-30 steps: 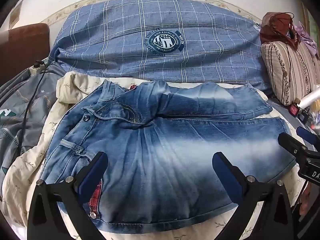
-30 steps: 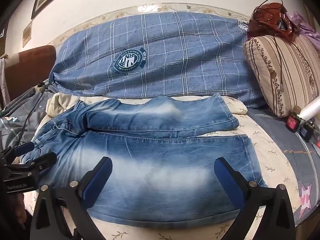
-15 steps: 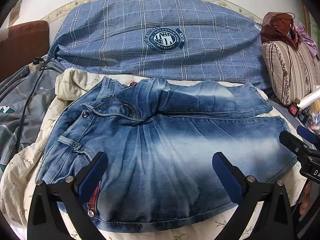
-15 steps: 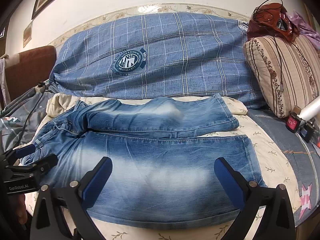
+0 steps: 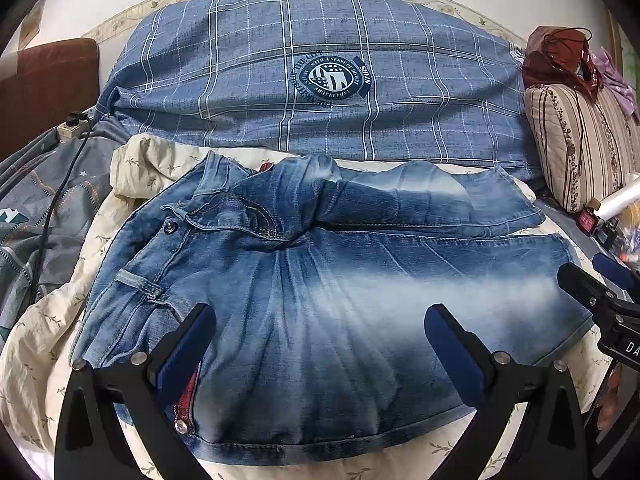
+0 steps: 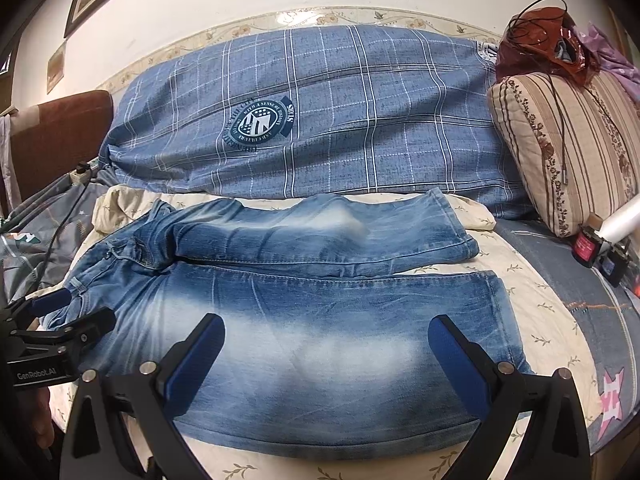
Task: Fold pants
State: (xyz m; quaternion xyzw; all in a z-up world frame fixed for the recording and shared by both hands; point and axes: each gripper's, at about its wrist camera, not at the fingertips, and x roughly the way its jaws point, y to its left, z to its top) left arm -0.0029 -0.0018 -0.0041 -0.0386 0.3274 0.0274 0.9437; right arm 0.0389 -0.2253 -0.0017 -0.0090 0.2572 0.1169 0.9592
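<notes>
Faded blue jeans (image 5: 320,292) (image 6: 320,320) lie flat on a cream floral sheet (image 5: 132,168), waist to the left, legs running right, the far leg shorter-looking and slightly apart from the near one. My left gripper (image 5: 320,344) hovers open above the waist and seat area, nothing between its blue pads. My right gripper (image 6: 326,354) hangs open over the near leg's thigh and knee. The left gripper (image 6: 70,310) also shows in the right wrist view at the waistband side, and the right gripper (image 5: 596,280) appears in the left wrist view beside the hem.
A large blue plaid pillow (image 5: 320,80) lines the back wall. A striped floral cushion (image 6: 568,144) with a brown bag (image 6: 536,44) on top stands at right. Small bottles (image 6: 600,240) lie at right; a power strip and black cable (image 5: 68,148) lie at left.
The left wrist view has shifted slightly, with the jeans sitting a little lower and farther right. Both grippers stay open; the jeans have not moved.
</notes>
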